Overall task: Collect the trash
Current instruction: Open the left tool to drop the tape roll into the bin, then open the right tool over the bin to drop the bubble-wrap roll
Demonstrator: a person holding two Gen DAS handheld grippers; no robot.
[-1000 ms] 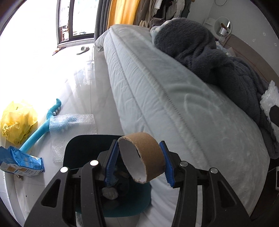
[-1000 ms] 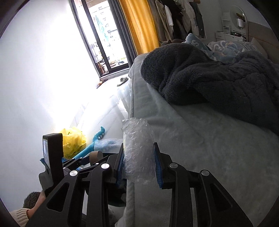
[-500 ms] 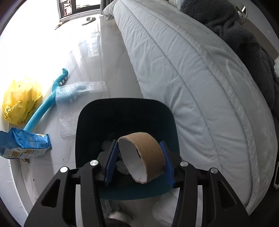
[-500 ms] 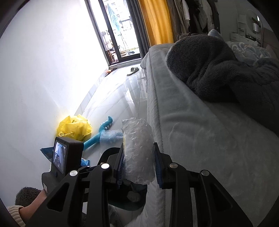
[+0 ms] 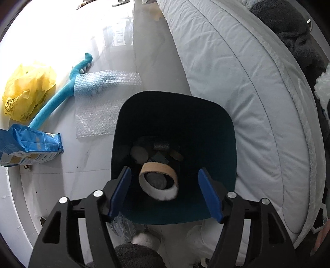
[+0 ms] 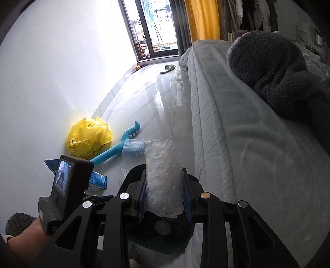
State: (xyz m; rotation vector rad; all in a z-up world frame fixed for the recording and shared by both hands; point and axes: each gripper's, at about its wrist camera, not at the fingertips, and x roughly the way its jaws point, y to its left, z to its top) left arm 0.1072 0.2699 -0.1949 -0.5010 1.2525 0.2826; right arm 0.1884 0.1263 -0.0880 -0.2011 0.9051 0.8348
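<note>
Released: brown cardboard tape ring falls into dark teal bin below wide-open left gripper. Right gripper clamps clear bubble-wrap wad: light, squashy; hold mid-body.

We are seeing a dark teal plastic bin showing near-black inside, and a brown cardboard tape roll with a white inner face. We are noting a crumpled yellow plastic bag bearing dark print, a bright turquoise foam stick, a clear dotted bubble-wrap sheet and a blue printed packet. A clear bubble-wrap bundle is sitting between blue pads. We are seeing a pale grey mattress, a charcoal fleece blanket and an orange-yellow curtain.
</note>
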